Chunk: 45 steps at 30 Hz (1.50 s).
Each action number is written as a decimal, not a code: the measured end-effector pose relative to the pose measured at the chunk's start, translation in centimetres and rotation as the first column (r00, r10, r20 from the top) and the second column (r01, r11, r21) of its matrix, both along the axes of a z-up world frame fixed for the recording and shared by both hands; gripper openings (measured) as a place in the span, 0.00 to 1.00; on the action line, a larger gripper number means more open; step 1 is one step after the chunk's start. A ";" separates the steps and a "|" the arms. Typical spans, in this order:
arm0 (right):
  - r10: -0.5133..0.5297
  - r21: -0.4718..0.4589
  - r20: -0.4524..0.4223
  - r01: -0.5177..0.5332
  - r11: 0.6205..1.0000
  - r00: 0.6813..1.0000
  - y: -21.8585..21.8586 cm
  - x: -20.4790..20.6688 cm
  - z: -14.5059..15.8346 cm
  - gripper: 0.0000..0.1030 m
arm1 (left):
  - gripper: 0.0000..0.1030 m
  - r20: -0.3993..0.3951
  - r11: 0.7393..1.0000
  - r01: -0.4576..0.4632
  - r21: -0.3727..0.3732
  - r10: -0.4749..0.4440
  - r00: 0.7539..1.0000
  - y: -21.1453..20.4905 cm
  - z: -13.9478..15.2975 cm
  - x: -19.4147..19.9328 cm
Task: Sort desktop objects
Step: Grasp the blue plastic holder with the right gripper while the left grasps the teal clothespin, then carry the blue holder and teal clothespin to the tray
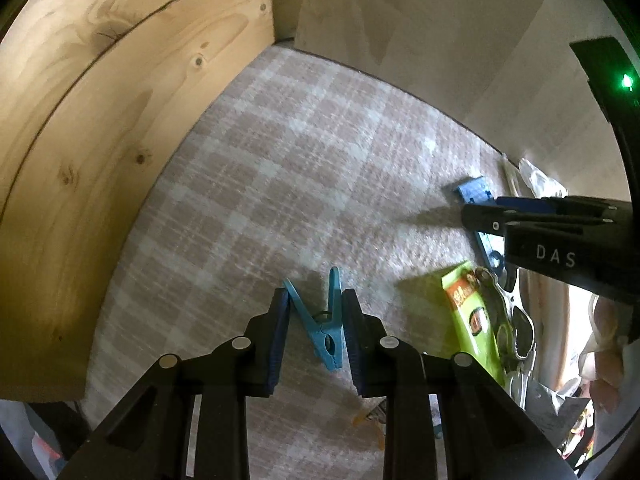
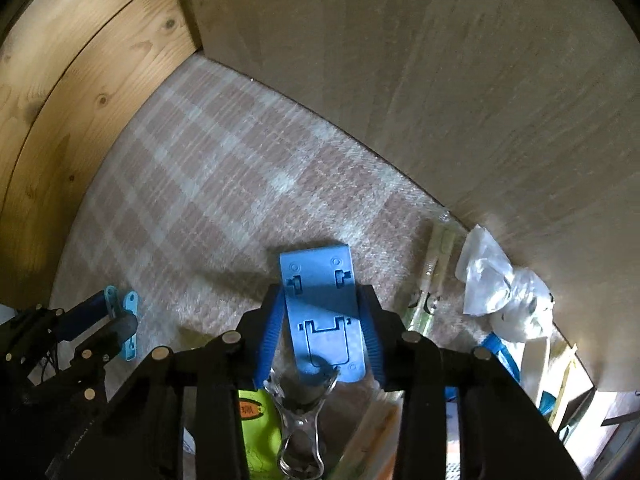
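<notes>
Two hand-held claws grip blue items on a checked desk cloth [image 1: 280, 168].

The left claw [image 1: 316, 312] points steeply down and is clenched on a light-blue clothes peg [image 1: 326, 336] standing on the cloth, its two arms spread in a V between the pads. The right claw [image 2: 322, 320] points down over a flat blue plastic stand [image 2: 324, 312]; both ribbed pads sit against its long edges, so it looks grasped. A lime-green packet [image 1: 472, 312] and clear-framed glasses [image 2: 300, 396] lie just beside the stand. Crumpled clear plastic [image 2: 500, 292] rests near the pale back panel [image 2: 440, 80]. A knotty wooden side wall [image 1: 100, 120] borders the cloth.
</notes>
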State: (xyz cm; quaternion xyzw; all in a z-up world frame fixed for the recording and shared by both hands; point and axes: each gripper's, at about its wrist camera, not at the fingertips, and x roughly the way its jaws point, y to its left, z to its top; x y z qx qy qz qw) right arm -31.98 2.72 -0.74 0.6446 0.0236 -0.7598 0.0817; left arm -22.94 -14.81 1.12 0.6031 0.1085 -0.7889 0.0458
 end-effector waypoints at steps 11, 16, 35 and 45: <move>-0.123 -0.090 -0.076 0.116 0.989 0.990 2.2 0.4 3.9 0.34 | 0.24 -0.064 1.000 0.014 -0.003 -0.014 0.998 -0.7 2.8 0.7; -0.154 -0.125 -0.119 0.139 0.982 0.981 2.1 2.0 6.8 0.34 | 0.24 -0.095 1.000 0.019 0.009 -0.018 0.995 0.0 4.8 0.5; -0.268 -0.198 -0.201 0.229 0.953 0.942 7.5 15.6 15.3 0.34 | 0.24 -0.232 0.976 0.215 0.020 -0.204 0.951 8.8 13.4 7.8; -0.400 -0.172 -0.221 0.368 0.914 0.890 15.4 26.0 16.9 0.34 | 0.24 -0.250 0.912 0.409 0.022 -0.391 0.886 20.2 14.9 13.1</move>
